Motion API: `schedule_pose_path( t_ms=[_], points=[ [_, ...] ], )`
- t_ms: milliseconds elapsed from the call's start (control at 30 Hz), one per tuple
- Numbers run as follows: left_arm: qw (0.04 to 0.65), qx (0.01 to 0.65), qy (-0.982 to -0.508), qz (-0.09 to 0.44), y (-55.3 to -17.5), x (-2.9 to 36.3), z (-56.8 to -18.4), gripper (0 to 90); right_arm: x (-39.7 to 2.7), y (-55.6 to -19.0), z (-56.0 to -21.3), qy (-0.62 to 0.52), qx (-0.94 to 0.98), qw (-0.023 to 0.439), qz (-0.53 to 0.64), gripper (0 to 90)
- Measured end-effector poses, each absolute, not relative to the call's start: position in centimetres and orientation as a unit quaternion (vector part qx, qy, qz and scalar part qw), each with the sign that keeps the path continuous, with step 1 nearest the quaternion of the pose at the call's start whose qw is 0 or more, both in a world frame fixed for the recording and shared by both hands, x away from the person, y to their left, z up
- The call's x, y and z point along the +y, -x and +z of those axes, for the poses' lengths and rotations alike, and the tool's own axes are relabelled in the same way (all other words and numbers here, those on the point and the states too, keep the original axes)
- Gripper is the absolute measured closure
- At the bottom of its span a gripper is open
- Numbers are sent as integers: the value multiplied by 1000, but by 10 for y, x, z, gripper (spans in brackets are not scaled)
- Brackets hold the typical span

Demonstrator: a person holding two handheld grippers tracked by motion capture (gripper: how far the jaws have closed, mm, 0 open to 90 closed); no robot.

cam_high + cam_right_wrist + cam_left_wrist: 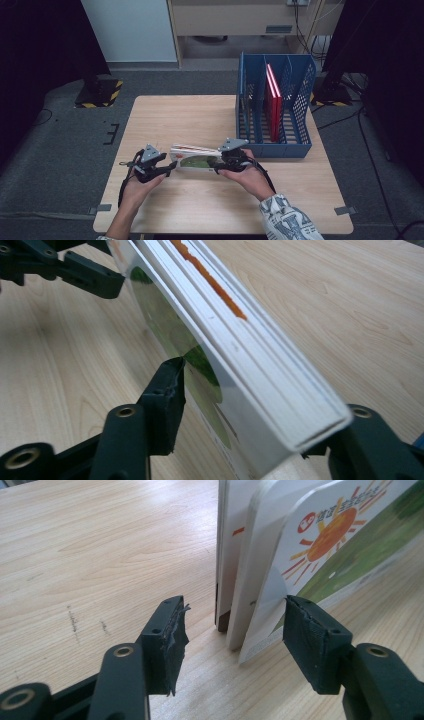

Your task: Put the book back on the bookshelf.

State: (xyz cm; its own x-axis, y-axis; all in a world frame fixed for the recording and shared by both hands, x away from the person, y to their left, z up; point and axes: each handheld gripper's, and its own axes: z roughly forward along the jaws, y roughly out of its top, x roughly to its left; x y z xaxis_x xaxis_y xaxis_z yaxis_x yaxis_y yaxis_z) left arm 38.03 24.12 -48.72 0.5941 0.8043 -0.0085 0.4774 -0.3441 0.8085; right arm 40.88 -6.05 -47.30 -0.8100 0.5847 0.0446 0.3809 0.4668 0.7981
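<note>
1. Right gripper (235, 415) is straddling one end of the book (194, 157), jaws spread; whether both pads are pressing on it cannot be told. Left gripper (232, 640) is standing spread, the book's other end between its pads (172, 642) without being pinched.
2. The book is standing on edge near the table (200, 120) front, the blue rack (275, 107) at 2 o'clock from it.
3. Judgement: both grippers should be clamping squarely before lifting, or the book may be tipping.
4. The right gripper's far pad is hidden behind the book; the cover is cropped.
</note>
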Motion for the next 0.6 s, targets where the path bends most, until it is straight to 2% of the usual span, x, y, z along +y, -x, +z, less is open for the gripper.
schedule_pose_path(
  t_ms=[167,600],
  points=[
    [413,417,-782,210,-384,245,-487,416,-59,-403,-471,-273,852,109,434,554],
    [406,433,-777,211,-387,256,-488,361,-49,-399,-466,-276,851,104,434,600]
  ],
)
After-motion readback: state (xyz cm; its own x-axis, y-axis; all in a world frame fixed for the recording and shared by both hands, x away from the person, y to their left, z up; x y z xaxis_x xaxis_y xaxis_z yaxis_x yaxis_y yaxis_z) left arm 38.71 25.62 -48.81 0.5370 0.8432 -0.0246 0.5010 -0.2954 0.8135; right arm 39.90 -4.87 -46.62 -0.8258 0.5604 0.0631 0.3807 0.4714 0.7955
